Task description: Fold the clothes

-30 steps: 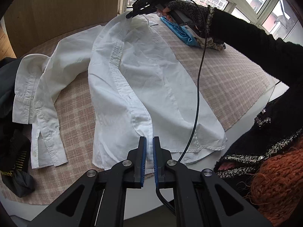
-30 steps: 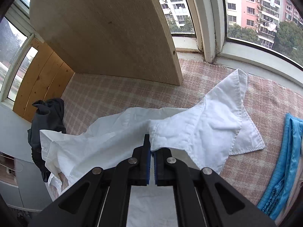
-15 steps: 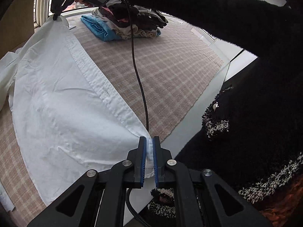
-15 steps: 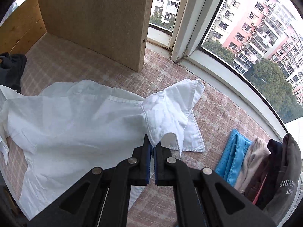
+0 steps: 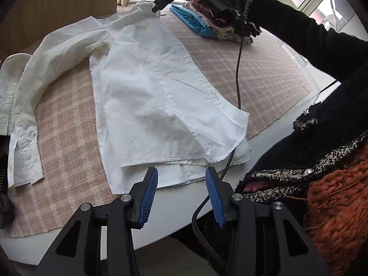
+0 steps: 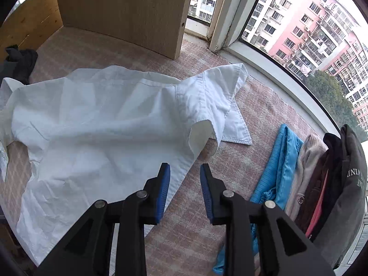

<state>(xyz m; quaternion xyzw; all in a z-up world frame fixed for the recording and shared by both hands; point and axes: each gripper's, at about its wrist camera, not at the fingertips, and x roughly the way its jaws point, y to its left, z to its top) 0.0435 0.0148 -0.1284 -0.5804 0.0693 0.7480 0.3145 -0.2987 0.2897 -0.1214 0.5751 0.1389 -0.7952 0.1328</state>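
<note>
A white shirt lies spread on the checked cloth, one front panel folded over the body and a long sleeve trailing to the left. My left gripper hovers just short of the hem. Its jaws are opening and no cloth is pressed between the blue pads. In the right wrist view the shirt shows its collar, which stands rumpled. My right gripper is above the placket edge below the collar, jaws opening, only checked cloth between them. From the left wrist view, the right gripper is at the collar.
A stack of folded clothes, blue at its near side, sits right of the collar. A dark garment lies at the far left. A wooden board and windows back the table. A black cable hangs across the shirt from the person's sleeve.
Both grippers were shut on the shirt, carrying its front panel and collar sideways. Now both have let go, their jaws have parted, and the panel lies flat.
</note>
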